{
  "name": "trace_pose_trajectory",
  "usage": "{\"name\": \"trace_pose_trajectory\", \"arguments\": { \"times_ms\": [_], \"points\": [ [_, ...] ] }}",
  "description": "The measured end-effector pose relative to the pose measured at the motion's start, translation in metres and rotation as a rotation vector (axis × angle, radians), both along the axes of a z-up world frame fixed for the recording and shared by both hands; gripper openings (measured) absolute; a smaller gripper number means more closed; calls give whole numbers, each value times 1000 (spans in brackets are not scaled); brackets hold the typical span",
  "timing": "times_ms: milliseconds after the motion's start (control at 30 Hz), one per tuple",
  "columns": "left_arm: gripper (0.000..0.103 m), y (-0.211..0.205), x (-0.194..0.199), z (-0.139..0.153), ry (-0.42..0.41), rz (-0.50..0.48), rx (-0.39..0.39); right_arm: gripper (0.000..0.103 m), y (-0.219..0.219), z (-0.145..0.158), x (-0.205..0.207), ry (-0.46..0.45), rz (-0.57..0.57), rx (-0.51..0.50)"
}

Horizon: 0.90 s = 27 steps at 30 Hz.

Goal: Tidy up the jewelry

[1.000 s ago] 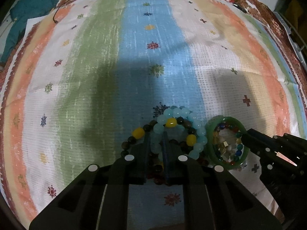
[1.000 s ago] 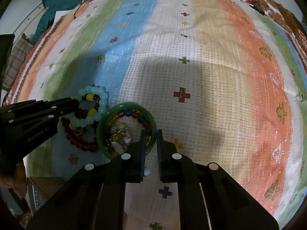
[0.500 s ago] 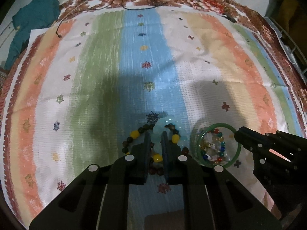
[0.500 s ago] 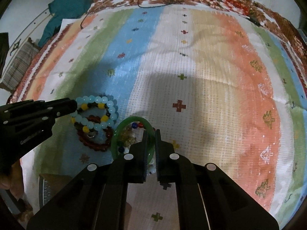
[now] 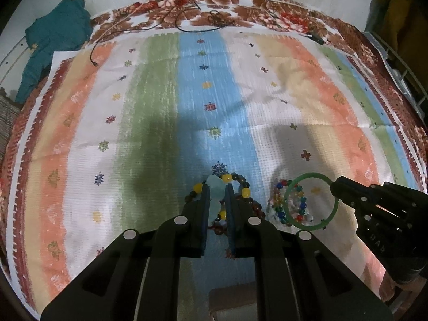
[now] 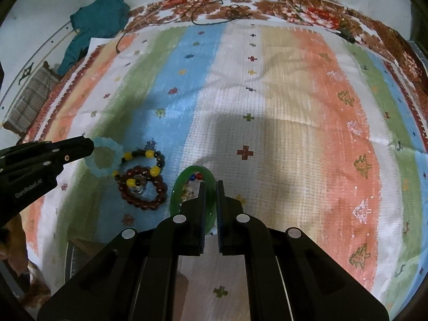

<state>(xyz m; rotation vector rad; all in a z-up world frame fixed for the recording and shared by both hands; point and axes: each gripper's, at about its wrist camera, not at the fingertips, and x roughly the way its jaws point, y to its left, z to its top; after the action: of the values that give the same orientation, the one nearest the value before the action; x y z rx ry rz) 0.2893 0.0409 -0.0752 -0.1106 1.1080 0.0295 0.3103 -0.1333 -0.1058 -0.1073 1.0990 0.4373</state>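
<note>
Left tongs (image 5: 216,196): clamped on pale aqua bead bracelet (image 6: 104,156).
Right tongs (image 6: 211,194): clamped on glossy green bangle (image 6: 211,187).

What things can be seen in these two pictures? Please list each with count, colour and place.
pale aqua bead bracelet: 1, light blue-green, held in the left claw
green bangle: 1, green, held in the right claw
dark bead bracelet with yellow beads: 1, dark and yellow, on the blue stripe
dark red bead bracelet: 1, dark red, beside it
multicolour bead pile: 1, mixed colours, behind the bangle
striped cloth: 1, pastel stripes, under everything
teal garment: 1, teal, far left edge
black cable: thin, black, far edge
left claw: 1, black, shut
right claw: 1, black, shut
</note>
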Motion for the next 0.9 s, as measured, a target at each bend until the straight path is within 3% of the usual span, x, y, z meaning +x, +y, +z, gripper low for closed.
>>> {"name": "trace_pose_trajectory", "arguments": {
  "times_ms": [900],
  "points": [
    [11, -26, -52, 58, -123, -55, -28, 7, -1, 55, -51, -122, 53, 51]
  ]
}}
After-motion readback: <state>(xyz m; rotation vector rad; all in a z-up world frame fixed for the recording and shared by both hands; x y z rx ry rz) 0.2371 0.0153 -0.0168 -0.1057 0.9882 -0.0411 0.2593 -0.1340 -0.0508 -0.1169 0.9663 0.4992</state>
